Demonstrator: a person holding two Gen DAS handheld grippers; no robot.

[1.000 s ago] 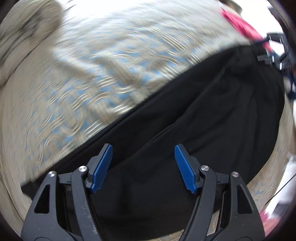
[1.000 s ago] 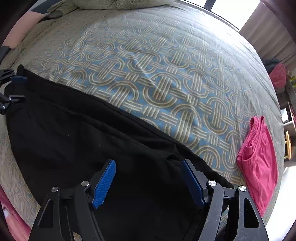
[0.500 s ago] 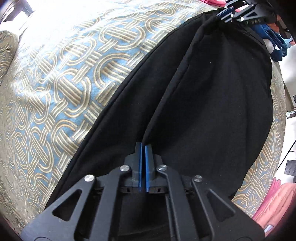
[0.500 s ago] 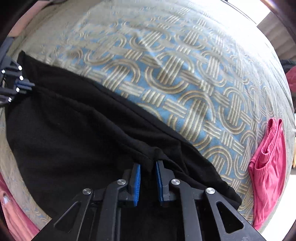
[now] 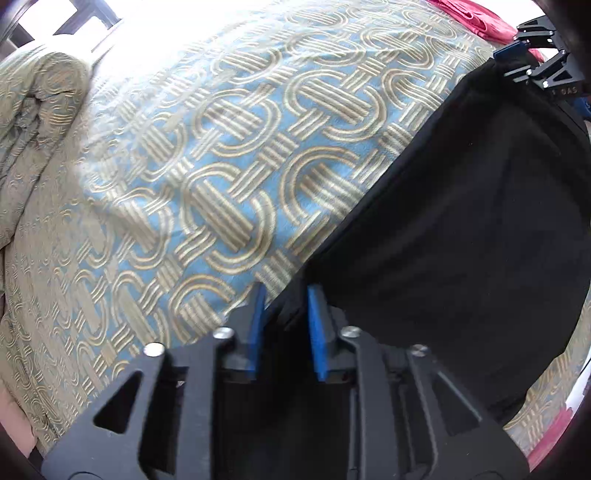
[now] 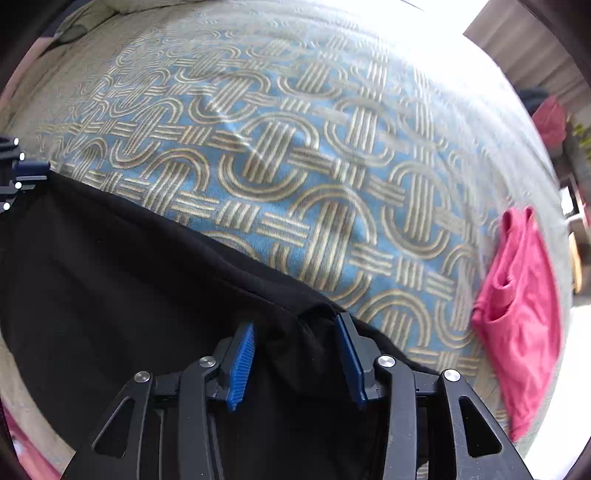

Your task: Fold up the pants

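Observation:
Black pants (image 5: 461, 229) lie folded on a patterned blue and tan bedspread (image 5: 229, 155). My left gripper (image 5: 284, 295) sits at the pants' upper edge with its blue pads parted a little and black cloth between them. My right gripper (image 6: 295, 325) sits at the other end of the pants (image 6: 122, 280), its pads wider apart, with a raised bump of cloth between them. Each gripper shows at the far end in the other's view: the right one (image 5: 535, 55) and the left one (image 6: 18, 173).
A folded pink garment (image 6: 521, 317) lies on the bedspread to the right of the pants, and also shows in the left wrist view (image 5: 472, 18). A pillow (image 5: 33, 122) in matching fabric lies at the far left. The bed's edge runs just below the pants.
Both grippers were wide open, shut on the pants' edge half a second ago, and now have parted again. The pants' upper edge lies further toward the bedspread's middle.

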